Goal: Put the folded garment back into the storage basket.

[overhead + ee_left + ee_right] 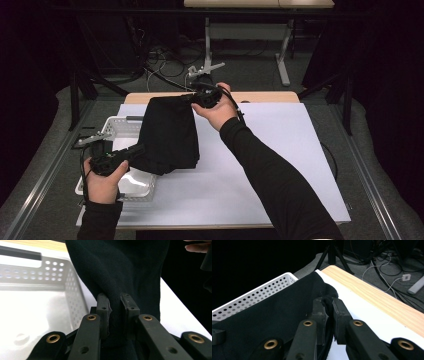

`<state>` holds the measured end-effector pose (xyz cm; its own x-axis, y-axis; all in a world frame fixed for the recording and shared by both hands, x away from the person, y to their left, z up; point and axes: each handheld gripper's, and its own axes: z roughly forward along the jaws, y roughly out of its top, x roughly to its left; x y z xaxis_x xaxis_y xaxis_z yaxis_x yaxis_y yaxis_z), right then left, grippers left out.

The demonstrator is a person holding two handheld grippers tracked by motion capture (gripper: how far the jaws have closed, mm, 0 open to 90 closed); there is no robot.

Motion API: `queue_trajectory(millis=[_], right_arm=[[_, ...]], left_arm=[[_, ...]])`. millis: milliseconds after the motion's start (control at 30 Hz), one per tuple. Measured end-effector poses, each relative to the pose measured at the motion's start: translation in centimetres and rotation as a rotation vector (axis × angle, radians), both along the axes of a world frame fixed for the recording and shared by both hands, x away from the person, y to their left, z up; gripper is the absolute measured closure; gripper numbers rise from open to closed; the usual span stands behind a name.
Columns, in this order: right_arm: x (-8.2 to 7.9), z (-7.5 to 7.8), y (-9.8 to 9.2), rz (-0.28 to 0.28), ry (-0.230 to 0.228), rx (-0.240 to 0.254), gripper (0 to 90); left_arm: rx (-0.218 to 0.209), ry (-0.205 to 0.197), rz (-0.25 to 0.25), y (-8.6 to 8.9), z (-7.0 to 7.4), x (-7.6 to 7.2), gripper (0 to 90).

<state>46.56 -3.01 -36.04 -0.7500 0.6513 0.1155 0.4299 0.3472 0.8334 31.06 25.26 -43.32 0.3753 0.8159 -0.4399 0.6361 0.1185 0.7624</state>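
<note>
Beside the white basket, over the white table sheet, the black cloth hangs slack and light, likely best held by its edges, with the left gripper clenched on its near edge and the right gripper clenched on its far corner.

A: What are my grippers built like?
B: My left gripper and right gripper: black jaws, brass-ringed screw holes, grey plates, trailing black cables.
A: Clothing?
B: Long black sleeves.
</note>
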Motion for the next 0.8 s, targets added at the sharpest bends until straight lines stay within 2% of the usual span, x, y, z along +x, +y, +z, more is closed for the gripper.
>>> queue_trajectory(millis=[267, 467, 800], right_arm=[[0.3, -0.3, 2.6, 0.036, 0.007, 0.003, 82.5], [0.3, -0.6, 4.8, 0.065, 0.009, 0.004, 82.5], [0.4, -0.9, 7.5, 0.093, -0.002, 0.001, 82.5]], left_arm=[[-0.008, -0.003, 0.054, 2.3, 0.2, -1.0, 79.4], [-0.03, -0.001, 0.09, 4.2, 0.4, -1.5, 79.5], [-0.038, 0.005, 0.123, 6.3, 0.4, -1.9, 79.6]])
